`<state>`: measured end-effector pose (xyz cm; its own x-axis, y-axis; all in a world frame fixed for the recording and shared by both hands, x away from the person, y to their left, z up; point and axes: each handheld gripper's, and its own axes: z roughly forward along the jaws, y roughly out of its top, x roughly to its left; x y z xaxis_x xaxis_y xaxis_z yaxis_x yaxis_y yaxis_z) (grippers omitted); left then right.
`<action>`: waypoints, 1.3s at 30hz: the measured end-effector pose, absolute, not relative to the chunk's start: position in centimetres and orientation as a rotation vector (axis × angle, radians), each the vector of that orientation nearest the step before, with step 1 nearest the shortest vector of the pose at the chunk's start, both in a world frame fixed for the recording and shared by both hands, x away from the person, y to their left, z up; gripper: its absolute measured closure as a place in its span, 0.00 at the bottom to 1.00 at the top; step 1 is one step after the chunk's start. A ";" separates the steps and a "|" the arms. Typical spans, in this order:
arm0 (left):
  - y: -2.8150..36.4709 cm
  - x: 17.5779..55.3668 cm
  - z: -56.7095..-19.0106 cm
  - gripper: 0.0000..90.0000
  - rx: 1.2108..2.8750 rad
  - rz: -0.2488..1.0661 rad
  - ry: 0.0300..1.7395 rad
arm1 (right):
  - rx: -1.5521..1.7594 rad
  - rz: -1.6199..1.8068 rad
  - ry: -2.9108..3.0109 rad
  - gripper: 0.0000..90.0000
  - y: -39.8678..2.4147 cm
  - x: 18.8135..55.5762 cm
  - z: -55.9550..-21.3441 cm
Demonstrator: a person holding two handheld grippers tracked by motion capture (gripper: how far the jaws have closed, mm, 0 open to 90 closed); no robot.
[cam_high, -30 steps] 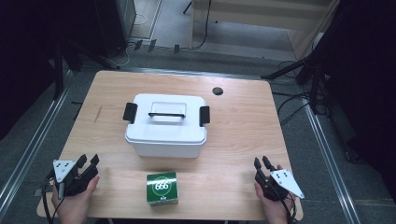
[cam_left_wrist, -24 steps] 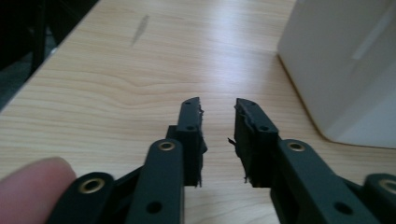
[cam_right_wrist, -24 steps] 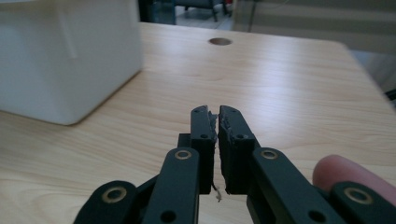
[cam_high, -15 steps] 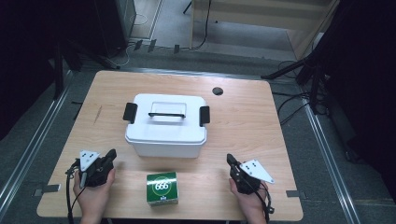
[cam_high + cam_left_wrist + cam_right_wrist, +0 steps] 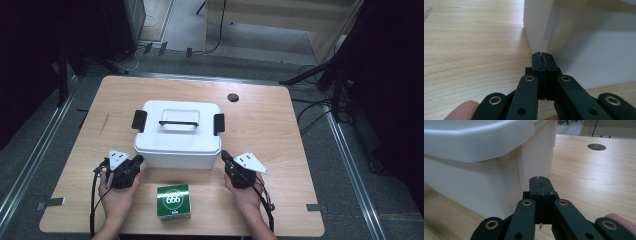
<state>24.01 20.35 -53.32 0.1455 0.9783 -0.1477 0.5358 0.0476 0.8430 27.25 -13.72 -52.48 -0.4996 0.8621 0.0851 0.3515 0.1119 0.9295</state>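
A white lidded box (image 5: 177,135) with a black handle and two black side latches sits mid-table. My left gripper (image 5: 137,160) is shut and empty, its tips just short of the box's front left corner (image 5: 534,37). My right gripper (image 5: 225,156) is also shut with nothing in it, close to the box's front right corner (image 5: 534,162). In the left gripper view the jaws (image 5: 541,55) press together; in the right gripper view the jaws (image 5: 539,179) do the same. A green carton marked 666 (image 5: 173,201) lies near the front edge between the hands.
The wooden table (image 5: 280,130) has a dark round cable hole (image 5: 233,97) at the back right. Bare wood lies to the left and right of the box. Cables trail from both grippers toward the front edge. Dark floor and rails surround the table.
Both grippers have moved inward and forward from the table's front corners to the box's front corners. Both stay shut. The box and carton have not moved.
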 end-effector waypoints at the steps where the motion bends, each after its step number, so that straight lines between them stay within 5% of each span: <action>1: 20.3 24.1 -53.4 1.00 1.592 0.666 1.499 | 1.178 1.383 1.914 1.00 -13.4 27.4 -52.5; 14: 20.1 24.6 -53.3 1.00 1.583 0.617 1.505 | 1.206 1.339 1.905 1.00 -13.9 27.6 -52.7; 39: 21.1 15.1 -53.7 1.00 1.720 0.533 1.505 | 1.169 1.347 2.065 1.00 -13.7 22.0 -54.1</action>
